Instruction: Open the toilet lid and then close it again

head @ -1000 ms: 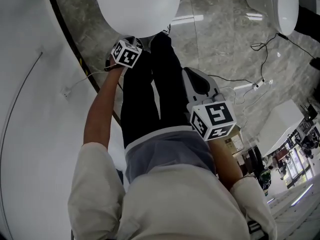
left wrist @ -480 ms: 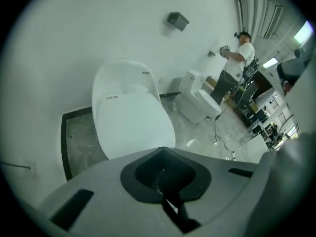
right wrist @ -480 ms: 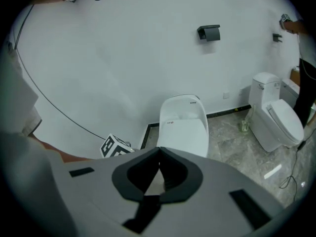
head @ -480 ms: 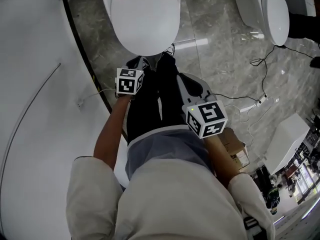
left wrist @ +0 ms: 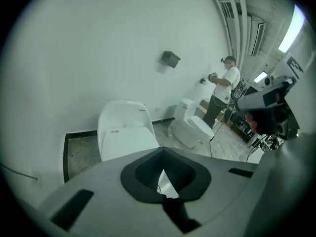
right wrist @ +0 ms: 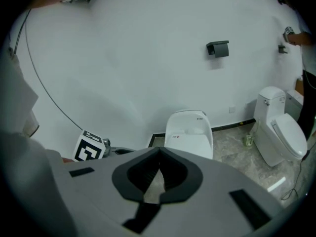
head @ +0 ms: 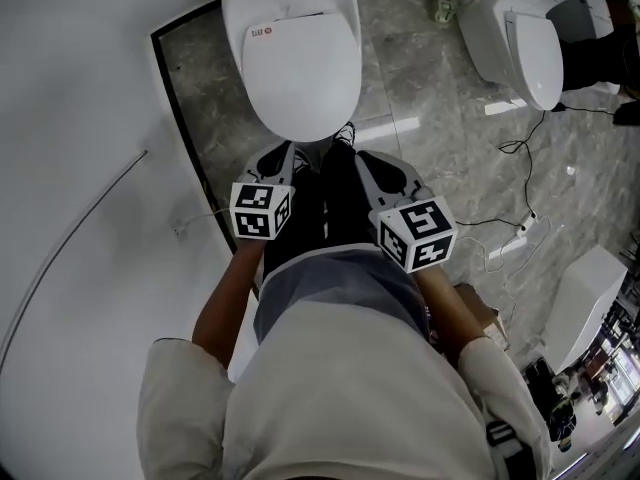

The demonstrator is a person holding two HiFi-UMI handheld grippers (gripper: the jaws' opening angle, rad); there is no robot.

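Room: white wall (head: 70,118) at the left, grey marble floor (head: 420,78) beside it.
Left gripper (left wrist: 163,174): fingers clenched together and empty, held short of the toilet's front edge, not touching it.
Toilet lid (head: 300,73): down flat on the bowl, straight ahead of the person.
Right gripper (right wrist: 157,174): fingers clenched together and empty, near the left gripper, also clear of the toilet.
Second toilet (head: 520,43): farther right, lid down.

Head view looks steeply down; both gripper views face forward, sharing the toilet (head: 290,58).
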